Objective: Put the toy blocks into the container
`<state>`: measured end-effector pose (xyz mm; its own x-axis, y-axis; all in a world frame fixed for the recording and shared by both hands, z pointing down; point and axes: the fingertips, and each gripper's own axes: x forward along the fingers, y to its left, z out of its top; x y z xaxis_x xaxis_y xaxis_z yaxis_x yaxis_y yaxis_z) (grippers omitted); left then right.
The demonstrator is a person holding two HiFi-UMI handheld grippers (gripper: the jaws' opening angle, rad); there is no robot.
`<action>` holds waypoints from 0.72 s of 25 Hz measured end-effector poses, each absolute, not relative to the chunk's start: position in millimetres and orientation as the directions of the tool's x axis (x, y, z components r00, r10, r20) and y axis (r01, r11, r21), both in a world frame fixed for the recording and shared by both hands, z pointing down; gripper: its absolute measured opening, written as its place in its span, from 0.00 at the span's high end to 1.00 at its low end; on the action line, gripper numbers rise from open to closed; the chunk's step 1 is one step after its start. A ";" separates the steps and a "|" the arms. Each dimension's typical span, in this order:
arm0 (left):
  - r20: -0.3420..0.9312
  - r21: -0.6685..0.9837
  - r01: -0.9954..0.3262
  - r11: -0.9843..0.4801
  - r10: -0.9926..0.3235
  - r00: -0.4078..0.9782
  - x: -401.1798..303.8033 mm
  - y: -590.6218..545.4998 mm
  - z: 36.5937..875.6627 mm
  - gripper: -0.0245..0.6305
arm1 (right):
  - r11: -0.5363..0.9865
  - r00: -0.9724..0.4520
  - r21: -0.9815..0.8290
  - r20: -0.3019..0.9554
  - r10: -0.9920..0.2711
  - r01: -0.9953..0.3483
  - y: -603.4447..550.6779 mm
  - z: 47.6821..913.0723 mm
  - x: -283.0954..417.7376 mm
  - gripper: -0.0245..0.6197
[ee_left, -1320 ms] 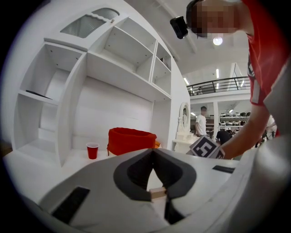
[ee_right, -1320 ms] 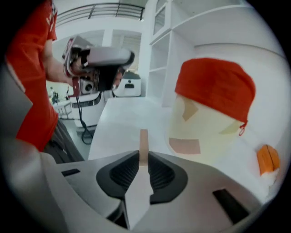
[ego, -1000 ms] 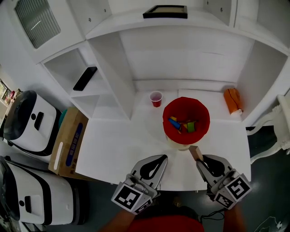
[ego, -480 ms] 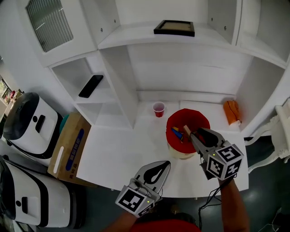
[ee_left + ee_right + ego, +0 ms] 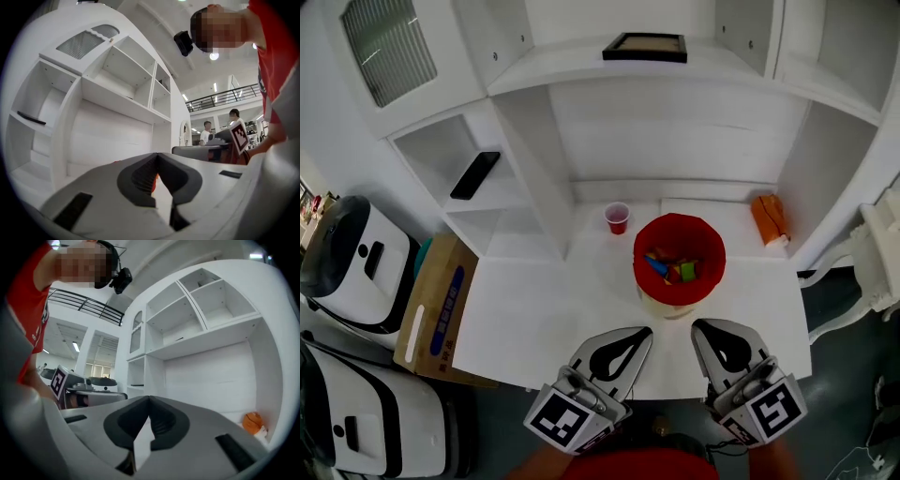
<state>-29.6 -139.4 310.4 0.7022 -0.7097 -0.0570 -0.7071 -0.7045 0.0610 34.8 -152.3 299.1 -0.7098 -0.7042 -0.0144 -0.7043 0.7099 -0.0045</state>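
Observation:
The red container stands on the white table, right of centre, with several coloured toy blocks lying inside it. My left gripper hovers at the table's front edge, below and left of the container, shut with nothing in it. To its right my right gripper is just in front of the container, also shut and empty. In the left gripper view the left gripper has its jaws together. The right gripper view shows the right gripper likewise, its jaws meeting at the tip.
A small red cup stands behind and left of the container. An orange object lies at the back right. White shelves rise behind, with a black phone on one. A cardboard box and white appliances are at the left.
My right gripper carried a wooden block over the container, then came back to the table's front edge without it and shut. The left gripper stayed put.

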 end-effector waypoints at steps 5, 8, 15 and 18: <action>0.001 0.057 -0.654 -0.754 -0.656 0.755 -10.5 -119.3 314.2 0.94 | 0.699 -0.699 0.000 -0.025 -0.715 -0.715 -120.8 298.5 34.3 0.96; 0.010 0.061 -0.637 -0.768 -0.638 0.770 -4.4 -110.6 316.2 0.94 | 0.688 -0.688 -0.011 -0.034 -0.725 -0.725 -110.7 296.5 36.6 0.95; 0.006 0.055 -0.618 -0.784 -0.619 0.785 0.6 -96.0 315.1 0.94 | 0.676 -0.675 -0.040 -0.026 -0.737 -0.736 -98.4 299.4 43.4 0.95; 0.003 0.051 -0.612 -0.790 -0.612 0.791 2.9 -92.3 314.7 0.94 | 0.681 -0.681 -0.039 -0.018 -0.732 -0.731 -94.5 302.5 40.7 0.95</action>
